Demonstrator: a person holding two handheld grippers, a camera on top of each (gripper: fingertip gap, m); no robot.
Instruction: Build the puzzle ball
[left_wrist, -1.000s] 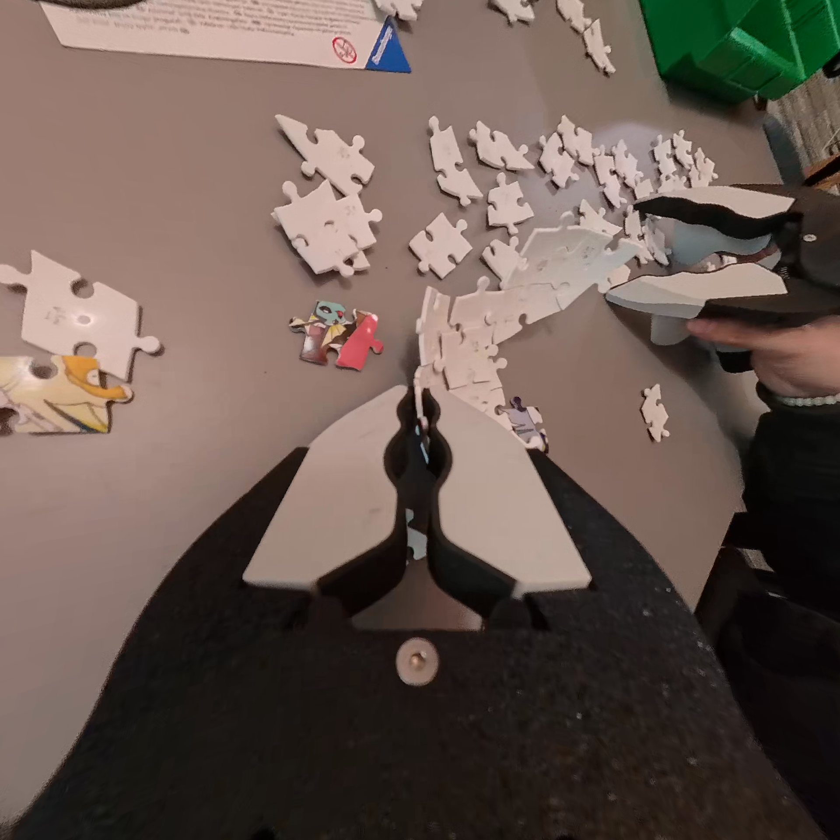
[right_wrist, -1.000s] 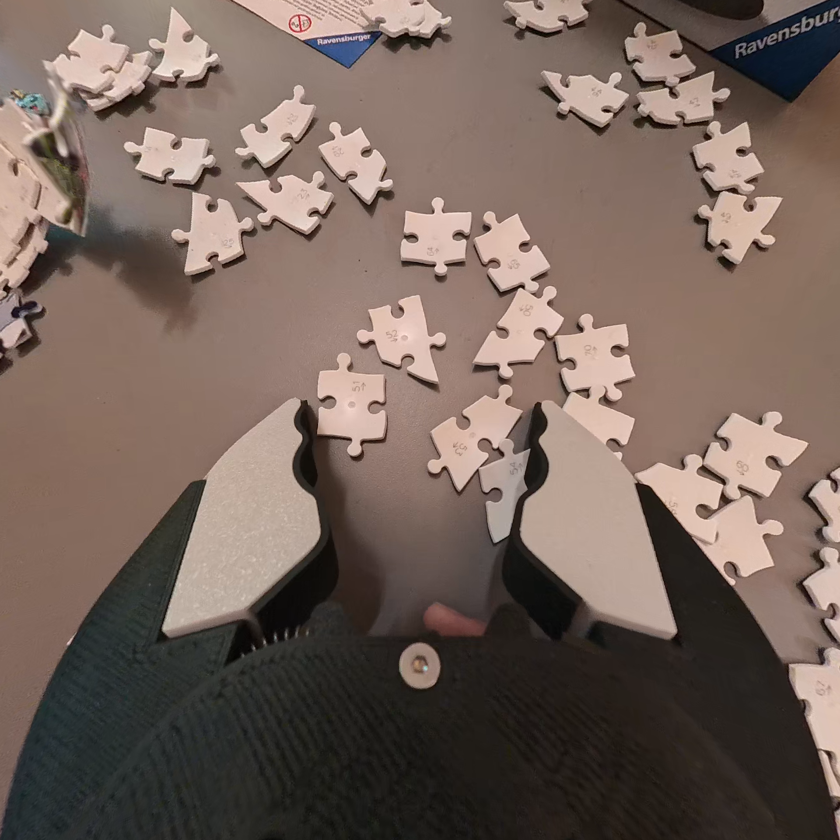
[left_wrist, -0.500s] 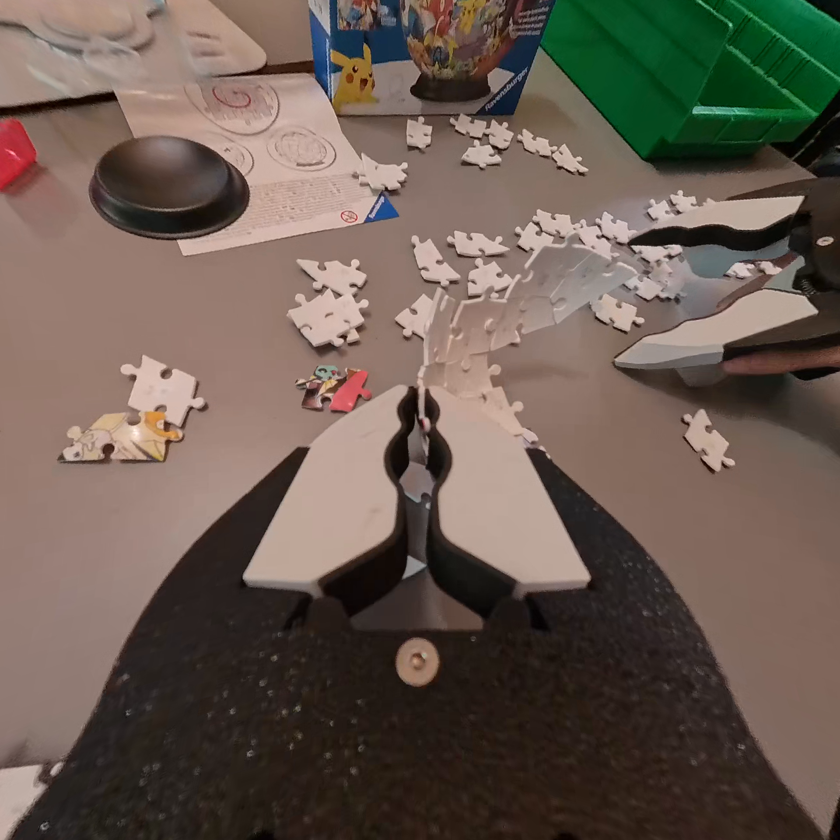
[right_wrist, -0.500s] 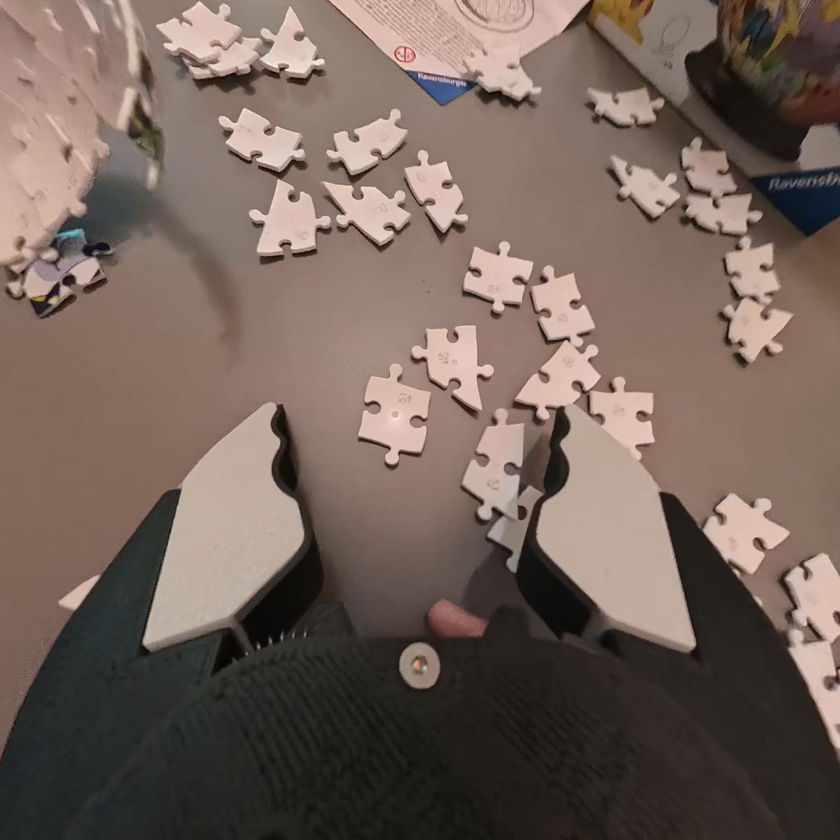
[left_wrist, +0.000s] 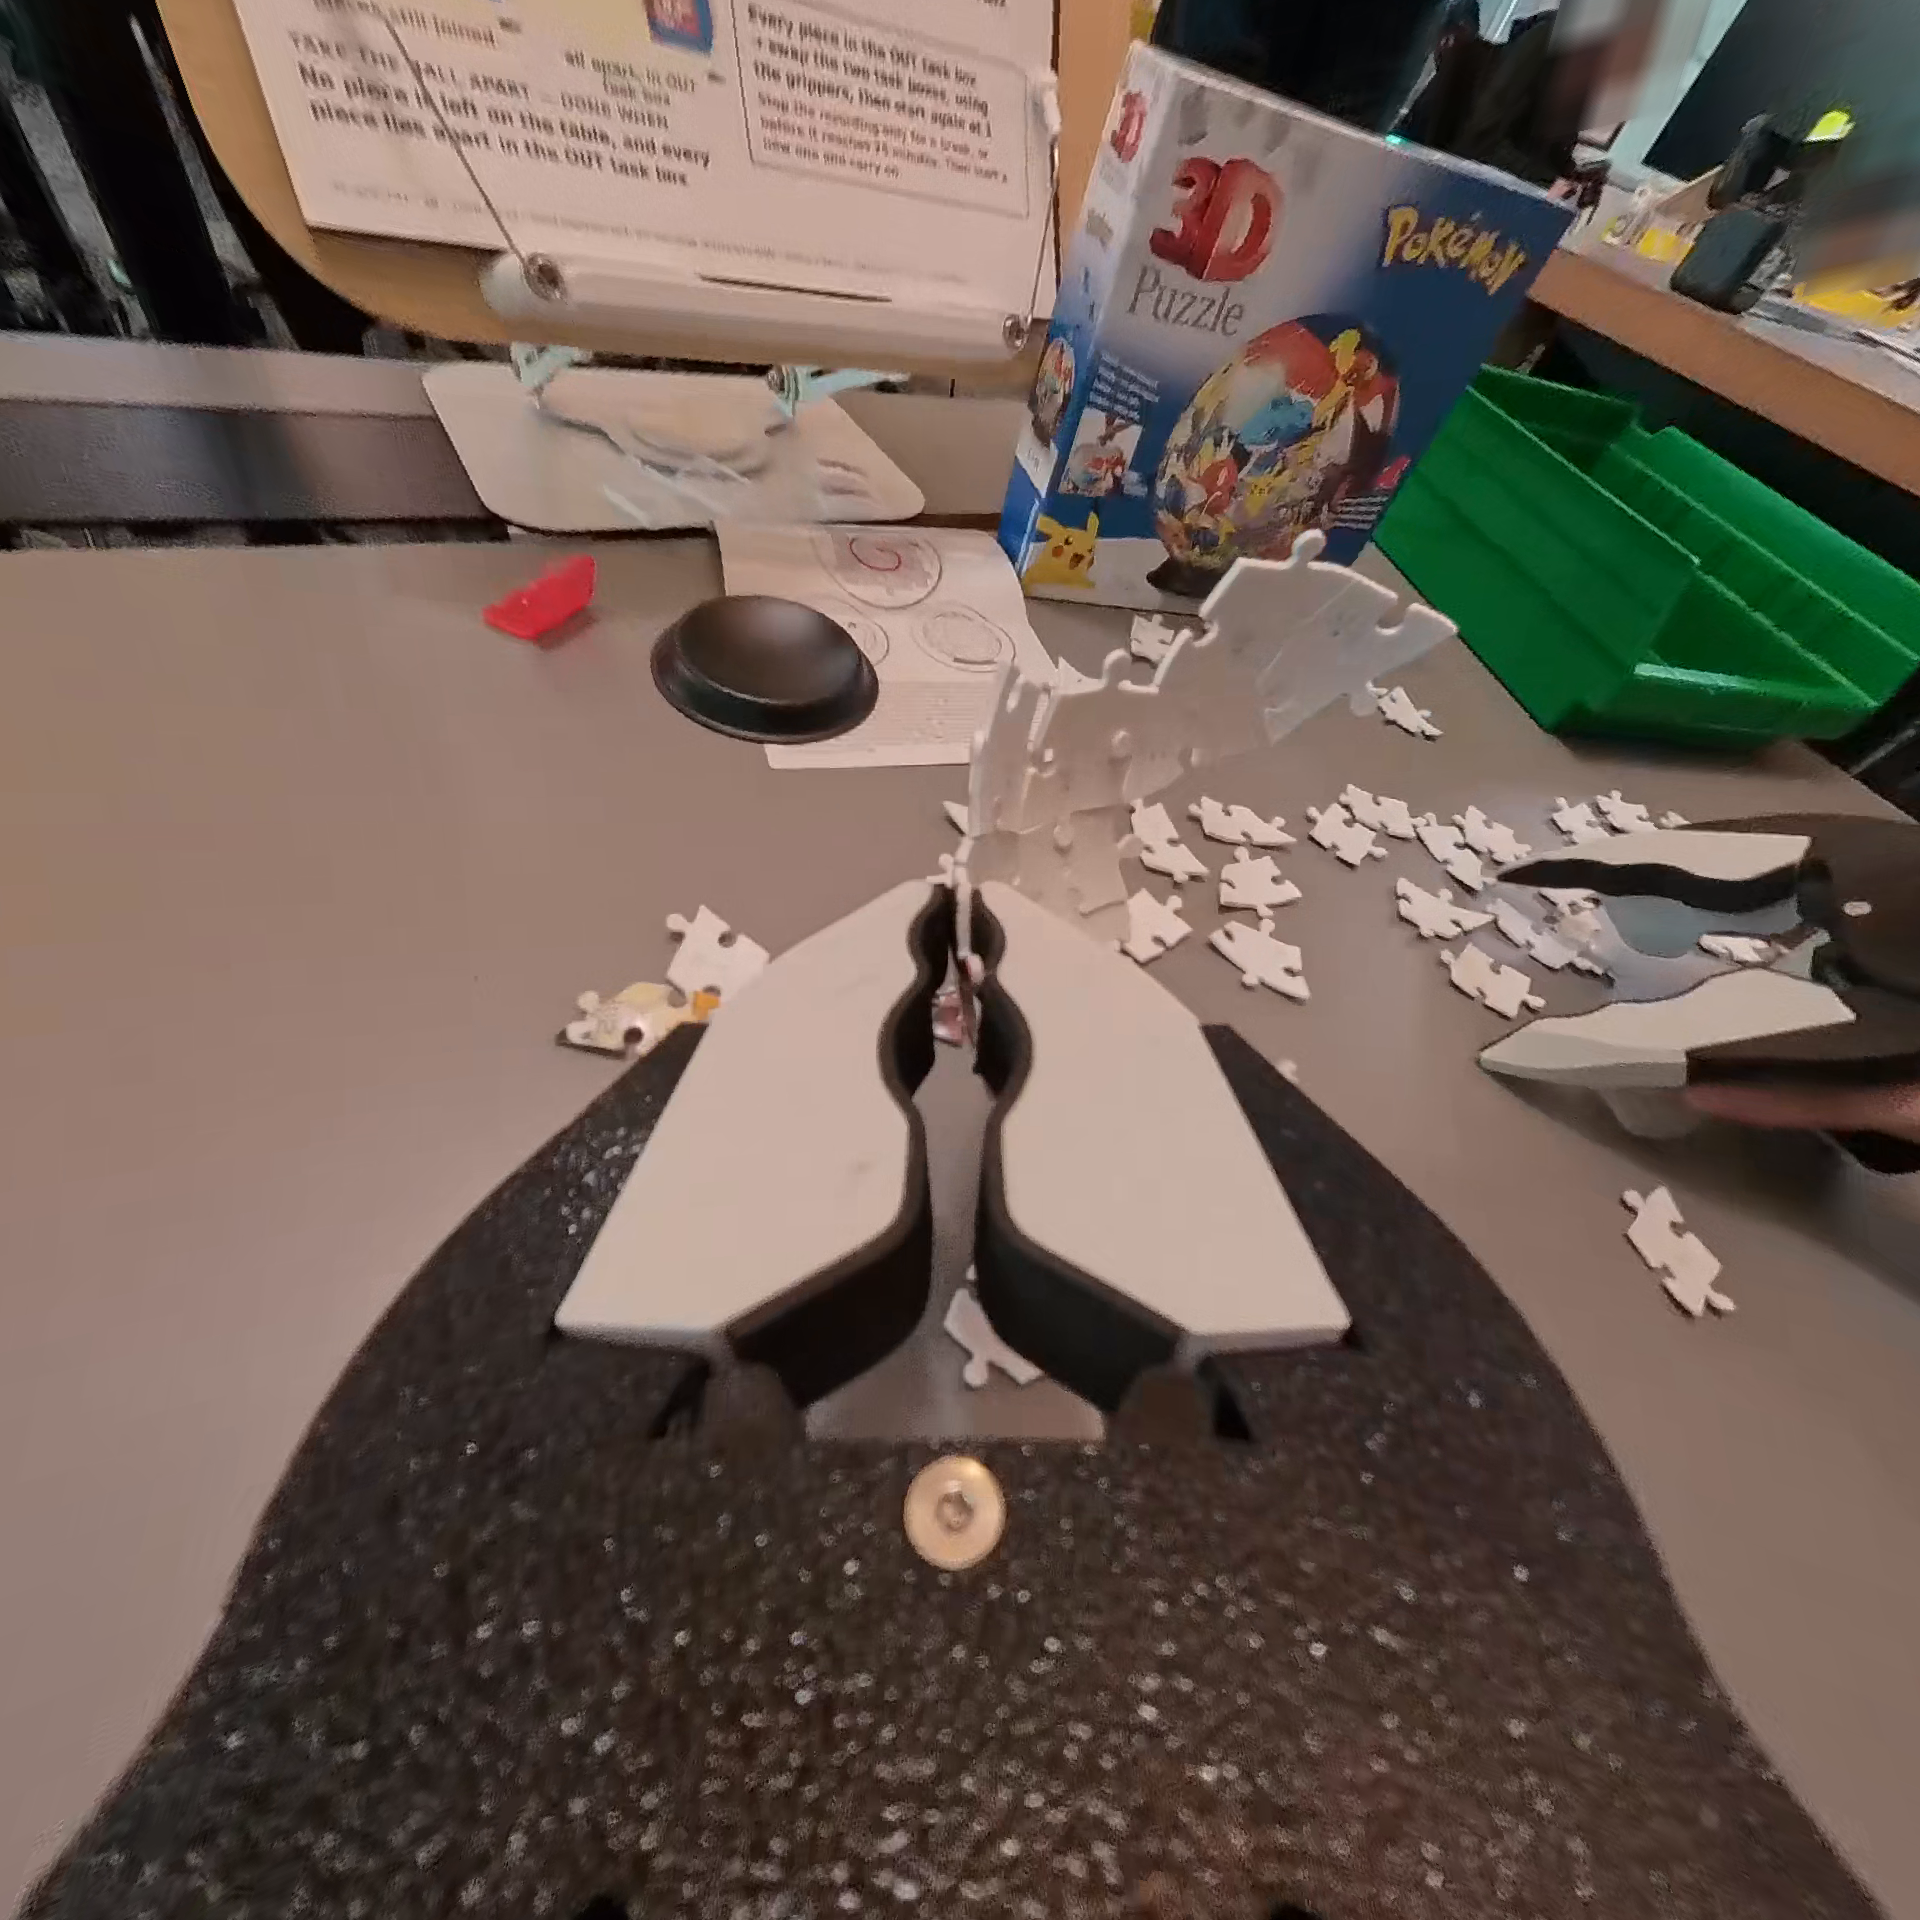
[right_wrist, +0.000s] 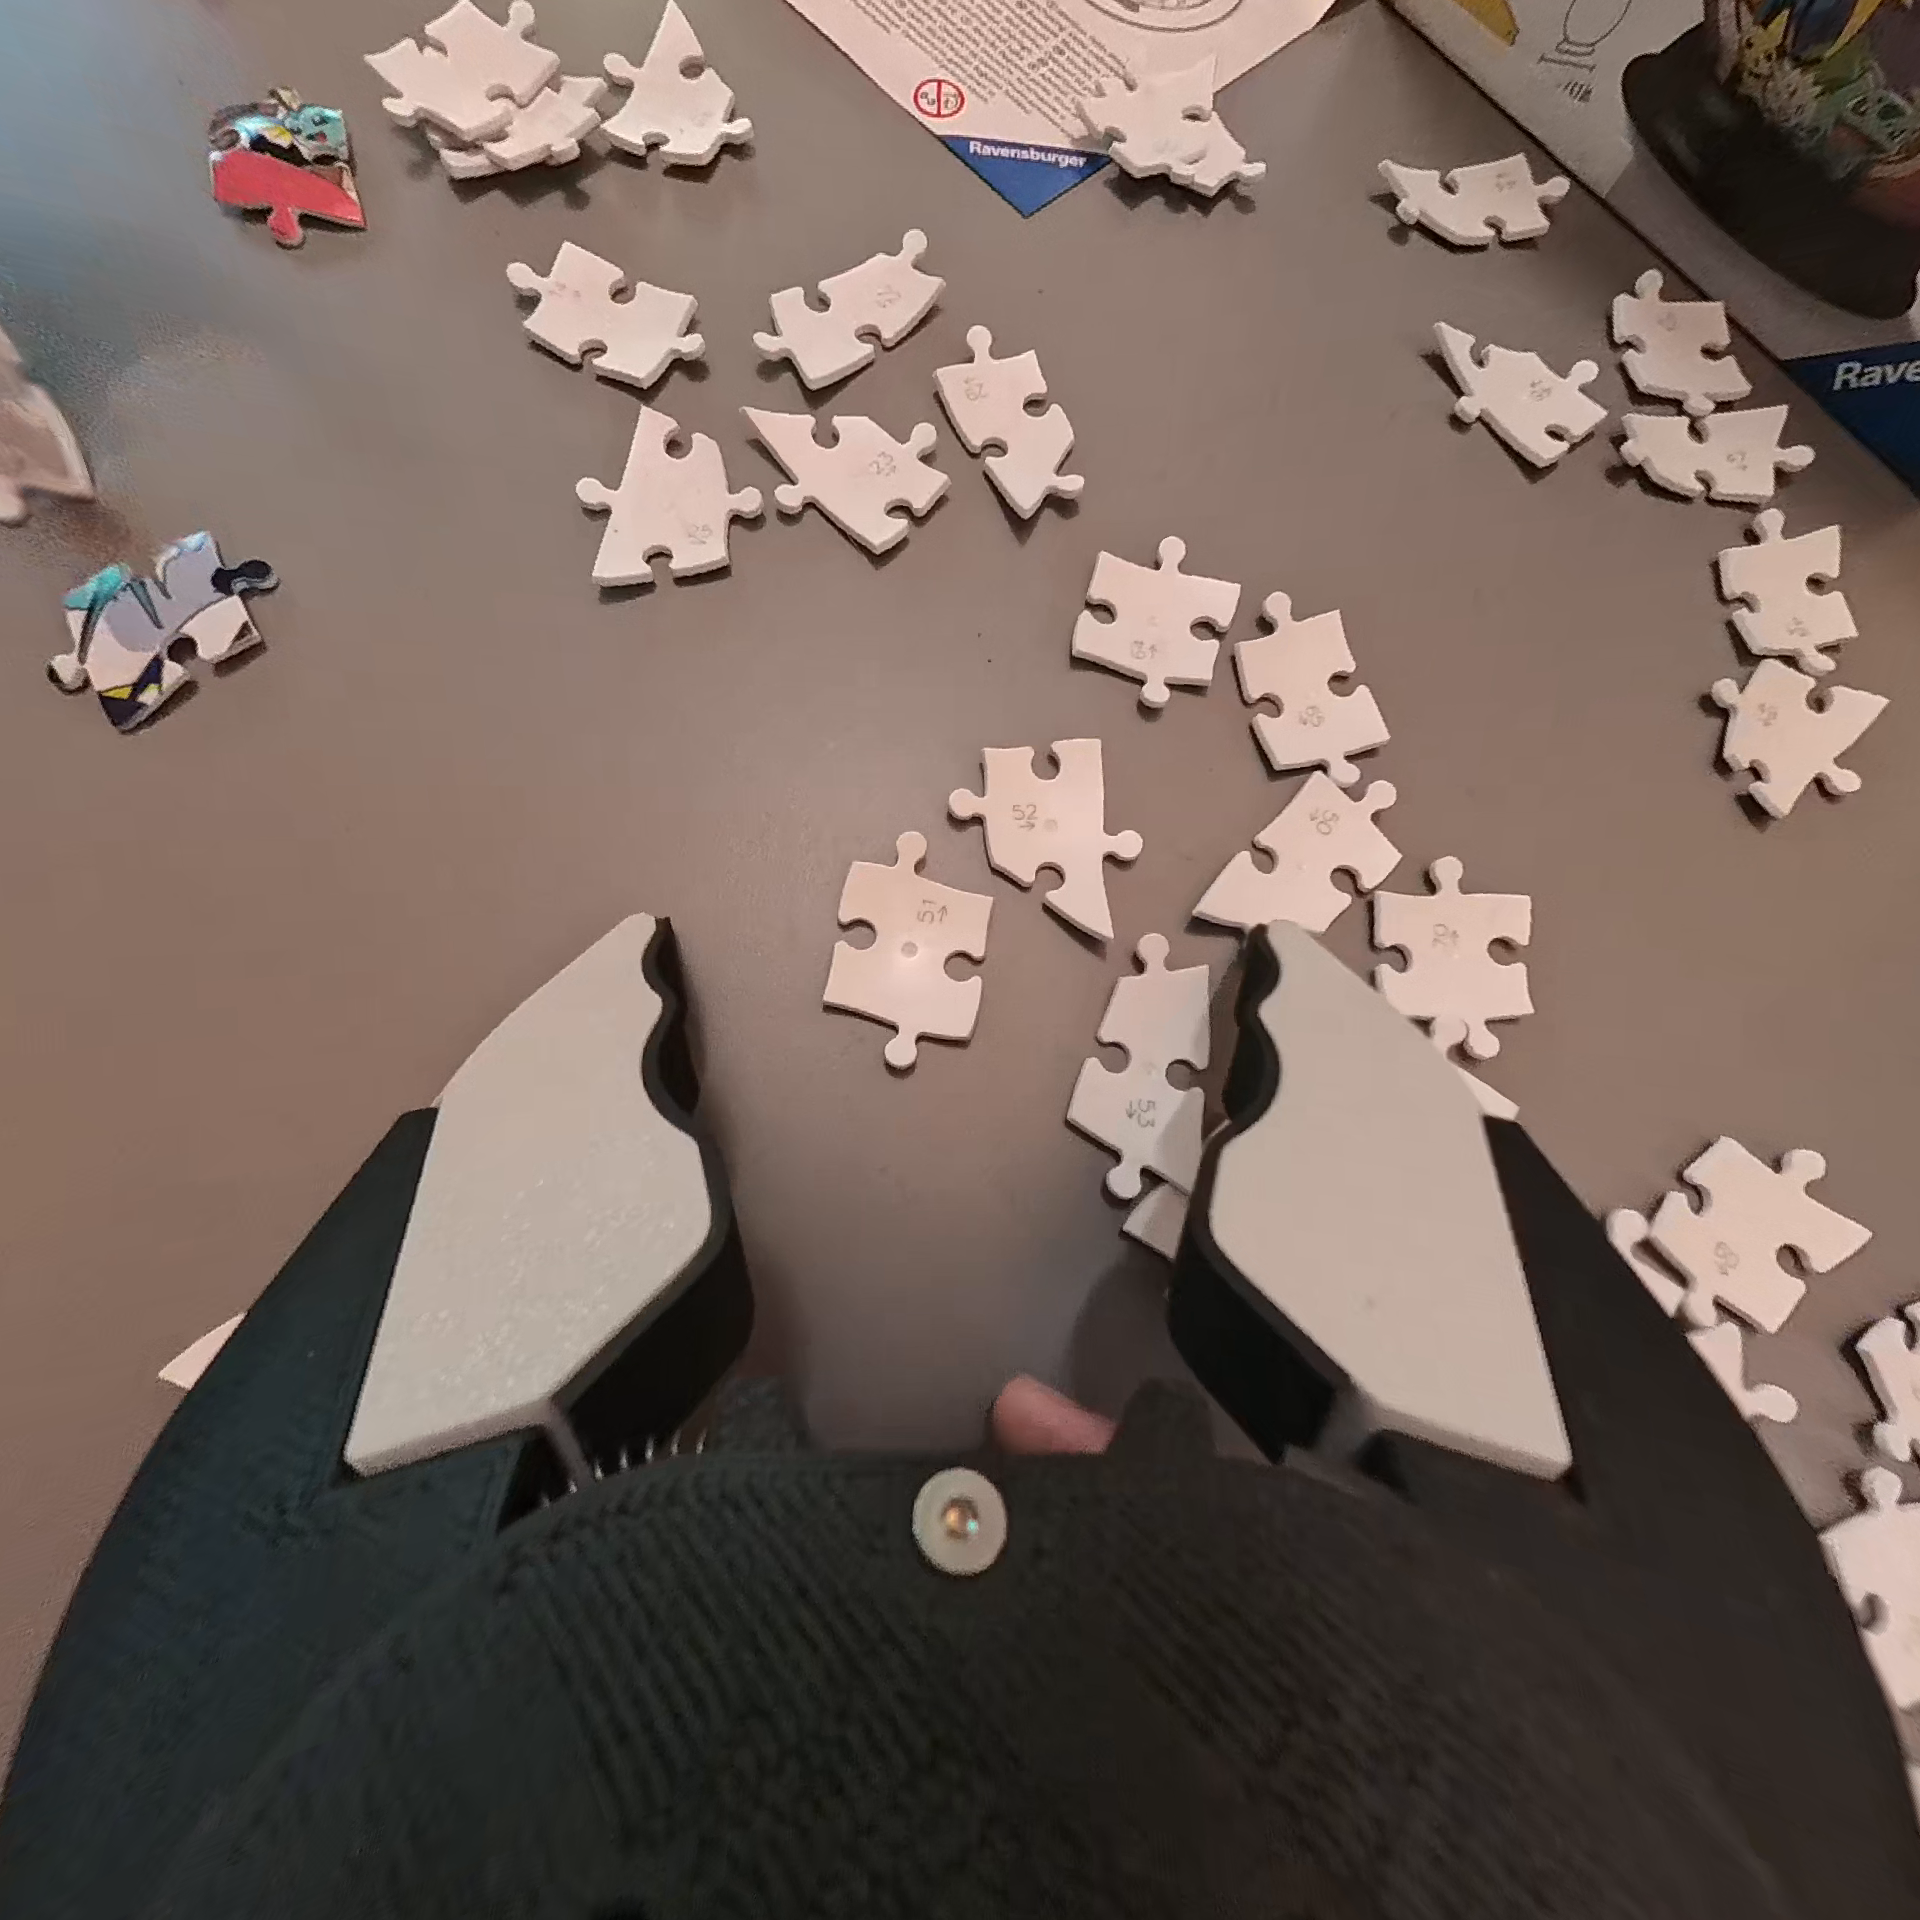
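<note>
The left gripper (left_wrist: 961, 909) pinches the joined strip (left_wrist: 1195, 717) aloft while the right gripper (right_wrist: 956, 951), spread wide, hovers over loose pieces (right_wrist: 914, 951); next, pick one.

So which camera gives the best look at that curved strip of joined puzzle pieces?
The left wrist view: the curved strip rises clear of the table, pinched at its lower end by the left gripper. The right wrist view shows only a blurred white edge of it at its left border.

- left gripper (left_wrist: 958, 902): speckled black body, grey fingers with wavy black pads, silver screw
- right gripper (right_wrist: 951, 940): ribbed black body, grey fingers, screw, spring
</note>
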